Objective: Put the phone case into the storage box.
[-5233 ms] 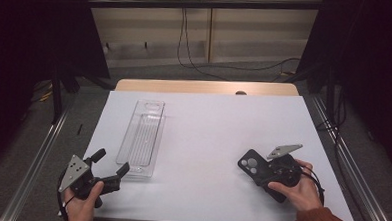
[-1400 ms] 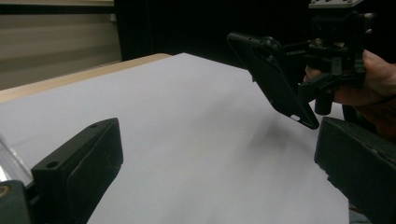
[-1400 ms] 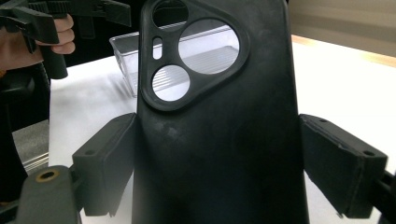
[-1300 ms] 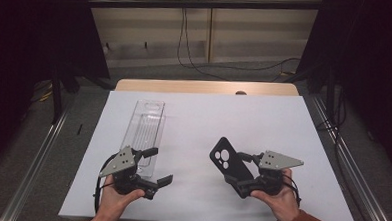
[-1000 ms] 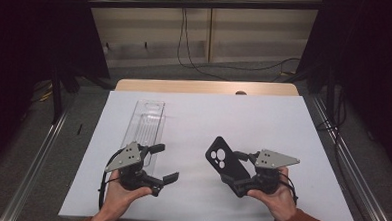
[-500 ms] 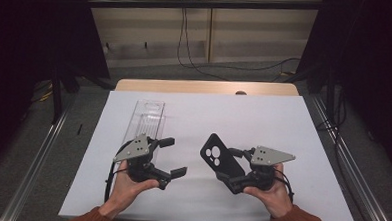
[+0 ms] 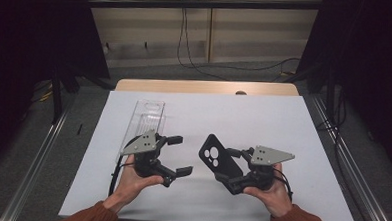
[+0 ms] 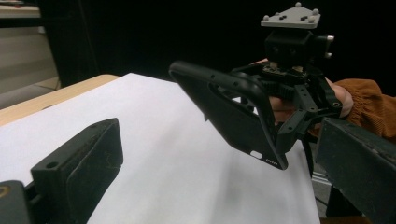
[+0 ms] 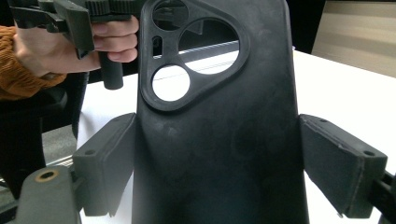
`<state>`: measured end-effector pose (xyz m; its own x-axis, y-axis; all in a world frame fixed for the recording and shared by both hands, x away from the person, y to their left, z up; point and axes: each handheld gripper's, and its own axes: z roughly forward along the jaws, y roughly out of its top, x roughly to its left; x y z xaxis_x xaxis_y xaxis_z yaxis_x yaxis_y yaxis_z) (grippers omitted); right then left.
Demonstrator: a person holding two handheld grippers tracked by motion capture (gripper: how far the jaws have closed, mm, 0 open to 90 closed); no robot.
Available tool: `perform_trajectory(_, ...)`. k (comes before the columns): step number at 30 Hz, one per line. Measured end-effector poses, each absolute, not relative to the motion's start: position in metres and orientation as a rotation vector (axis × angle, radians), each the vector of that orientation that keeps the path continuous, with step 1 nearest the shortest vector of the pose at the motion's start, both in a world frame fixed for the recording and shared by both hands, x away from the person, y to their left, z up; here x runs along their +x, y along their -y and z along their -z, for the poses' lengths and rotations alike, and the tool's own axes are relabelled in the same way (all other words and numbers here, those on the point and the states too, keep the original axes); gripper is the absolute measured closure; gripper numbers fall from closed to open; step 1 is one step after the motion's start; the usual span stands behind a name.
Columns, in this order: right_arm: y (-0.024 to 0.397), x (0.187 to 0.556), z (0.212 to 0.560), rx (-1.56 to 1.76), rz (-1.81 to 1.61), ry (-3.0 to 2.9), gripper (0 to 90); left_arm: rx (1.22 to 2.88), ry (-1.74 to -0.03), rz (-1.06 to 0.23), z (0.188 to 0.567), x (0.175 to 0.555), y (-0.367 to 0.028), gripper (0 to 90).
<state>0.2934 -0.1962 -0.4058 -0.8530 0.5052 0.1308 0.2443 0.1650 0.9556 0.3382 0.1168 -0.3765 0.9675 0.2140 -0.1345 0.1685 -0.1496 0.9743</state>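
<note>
Above the counter (image 7: 293, 125), the right hand-held gripper (image 7: 227, 167) clamps a black phone case (image 7: 220, 160) by its long edges, tilted up, while the left hand-held gripper (image 7: 180, 155) faces it, jaws wide and empty.

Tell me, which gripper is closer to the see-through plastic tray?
Left. The left gripper sits right by the near end of the clear tray, at the tray's right. The right gripper, holding the black phone case, is farther off to the tray's right.
</note>
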Motion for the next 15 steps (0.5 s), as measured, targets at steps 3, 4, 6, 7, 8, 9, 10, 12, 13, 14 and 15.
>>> perform_trajectory(3, 0.196, 0.293, 0.406, 0.721, -1.759, -2.229, 14.8, 1.736, -0.266, -0.022, 0.375, 0.339, -0.112, 1.3)
perform_trajectory(4, 0.195, 0.293, 0.406, 0.72, -1.76, -2.233, 14.8, 1.737, -0.259, -0.015, 0.374, 0.34, -0.111, 1.3)
perform_trajectory(6, 0.194, 0.294, 0.407, 0.718, -1.762, -2.238, 14.8, 1.743, -0.247, -0.012, 0.373, 0.342, -0.107, 1.4)
perform_trajectory(7, 0.194, 0.294, 0.407, 0.715, -1.762, -2.241, 14.8, 1.747, -0.24, -0.01, 0.372, 0.343, -0.105, 1.4)
perform_trajectory(8, 0.193, 0.294, 0.407, 0.71, -1.764, -2.246, 14.8, 1.754, -0.229, -0.01, 0.37, 0.344, -0.104, 1.4)
perform_trajectory(9, 0.193, 0.294, 0.407, 0.709, -1.769, -2.246, 14.8, 1.752, -0.22, -0.006, 0.369, 0.345, -0.103, 1.6)
perform_trajectory(10, 0.193, 0.294, 0.407, 0.709, -1.769, -2.246, 14.8, 1.749, -0.215, -0.009, 0.367, 0.346, -0.102, 1.6)
perform_trajectory(12, 0.193, 0.293, 0.407, 0.707, -1.776, -2.25, 14.8, 1.748, -0.207, -0.007, 0.365, 0.349, -0.1, 1.7)
perform_trajectory(13, 0.192, 0.293, 0.408, 0.706, -1.776, -2.256, 14.8, 1.745, -0.203, -0.002, 0.365, 0.349, -0.099, 1.7)
perform_trajectory(14, 0.192, 0.293, 0.408, 0.706, -1.776, -2.256, 14.8, 1.743, -0.2, 0.003, 0.366, 0.349, -0.099, 1.7)
perform_trajectory(15, 0.192, 0.293, 0.408, 0.704, -1.78, -2.257, 14.8, 1.748, -0.198, 0.006, 0.367, 0.349, -0.099, 1.7)
